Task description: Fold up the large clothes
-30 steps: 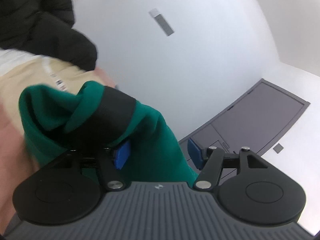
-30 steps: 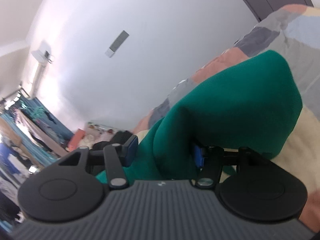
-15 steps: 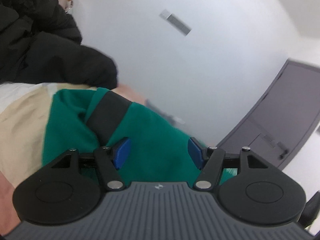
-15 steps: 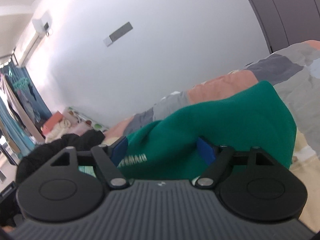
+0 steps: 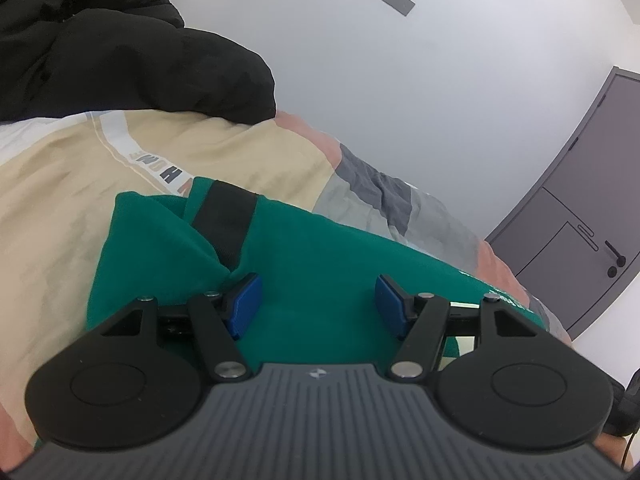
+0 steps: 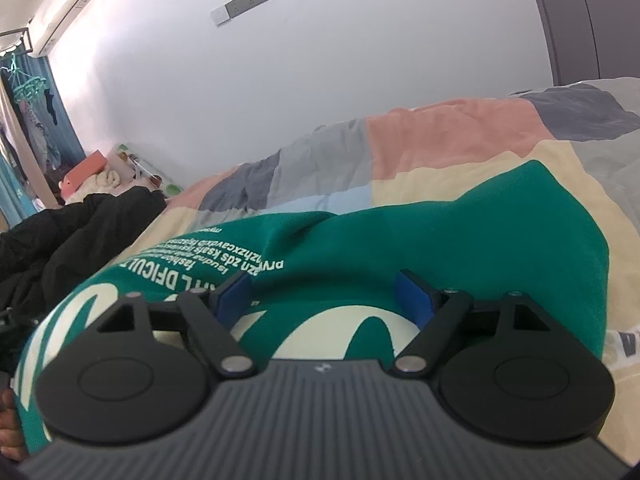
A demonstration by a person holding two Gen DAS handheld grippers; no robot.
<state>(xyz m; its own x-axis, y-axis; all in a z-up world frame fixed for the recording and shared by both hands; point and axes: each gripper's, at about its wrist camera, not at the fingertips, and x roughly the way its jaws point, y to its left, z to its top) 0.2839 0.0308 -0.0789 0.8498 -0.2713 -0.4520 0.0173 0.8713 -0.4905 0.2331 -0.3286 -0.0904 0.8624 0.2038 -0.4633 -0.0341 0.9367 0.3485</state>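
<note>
The left gripper (image 5: 316, 300) stands open over the green sweatshirt (image 5: 320, 264); the right gripper's (image 6: 326, 296) jaws are opening above its printed side; the sweatshirt lies on the bed (image 6: 460, 140); a black jacket (image 5: 120, 52) sits at ten o'clock.

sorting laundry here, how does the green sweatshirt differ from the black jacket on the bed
The green sweatshirt is bright green with pale printed lettering and a black band at one cuff; the black jacket is plain black, with no print visible. The green sweatshirt lies fairly flat and partly folded right in front of both grippers; the black jacket sits further back in a puffy, crumpled heap. Both rest on the patchwork bedcover.
</note>
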